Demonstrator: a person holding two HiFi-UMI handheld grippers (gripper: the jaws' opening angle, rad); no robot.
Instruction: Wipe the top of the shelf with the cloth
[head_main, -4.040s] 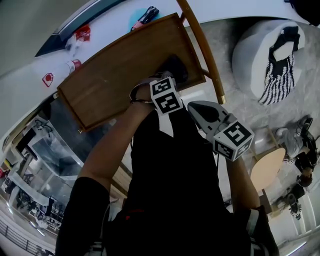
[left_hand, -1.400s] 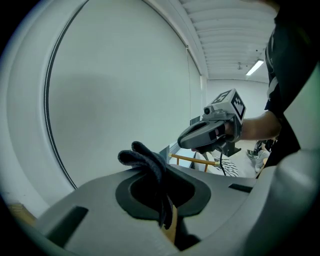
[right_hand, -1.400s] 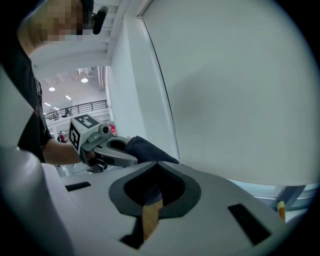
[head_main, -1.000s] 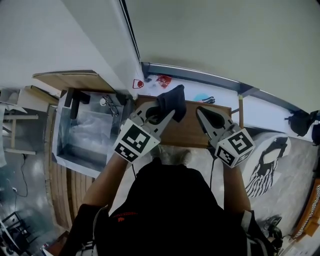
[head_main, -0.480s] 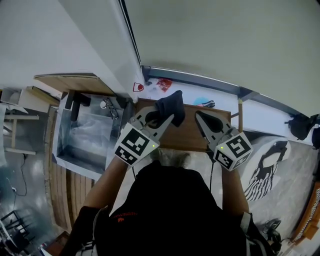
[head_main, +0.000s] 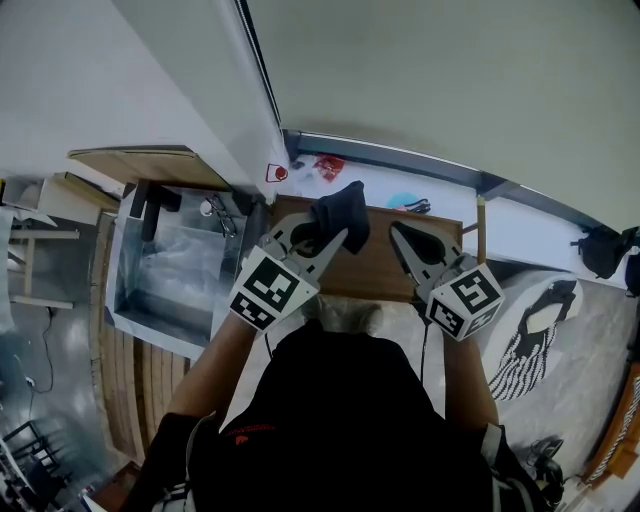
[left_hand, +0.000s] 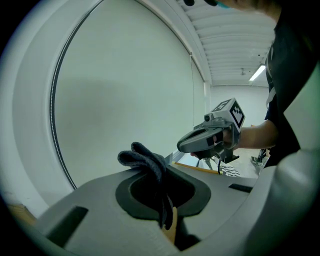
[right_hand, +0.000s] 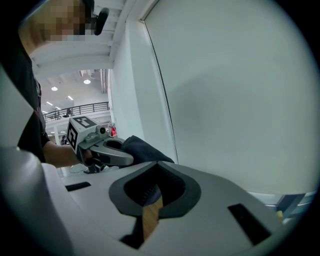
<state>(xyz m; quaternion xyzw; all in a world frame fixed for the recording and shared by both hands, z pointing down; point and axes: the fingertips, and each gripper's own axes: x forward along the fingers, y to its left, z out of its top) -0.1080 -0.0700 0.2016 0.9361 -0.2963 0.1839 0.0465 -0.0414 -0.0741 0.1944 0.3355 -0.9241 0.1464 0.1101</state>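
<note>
The dark cloth (head_main: 341, 214) is bunched between the jaws of my left gripper (head_main: 326, 234), which is shut on it and held over the near part of the brown wooden shelf top (head_main: 372, 270). In the left gripper view the cloth (left_hand: 146, 161) folds up out of the jaws. My right gripper (head_main: 401, 234) hovers beside it on the right, shut and holding nothing; a slit between its jaws shows wood below. The right gripper view shows the left gripper (right_hand: 102, 148) with the cloth (right_hand: 143, 150).
A clear plastic bin (head_main: 165, 268) stands left of the shelf. Behind the shelf runs a white ledge (head_main: 440, 190) with red packets (head_main: 326, 165) and a blue item (head_main: 404, 200). A wooden post (head_main: 481, 228) rises at the shelf's right. A striped bag (head_main: 528, 335) lies lower right.
Four seconds ago the left gripper pressed the cloth on the shelf top. Now both grippers are held side by side above its near edge. Almost nothing has moved over the last second.
</note>
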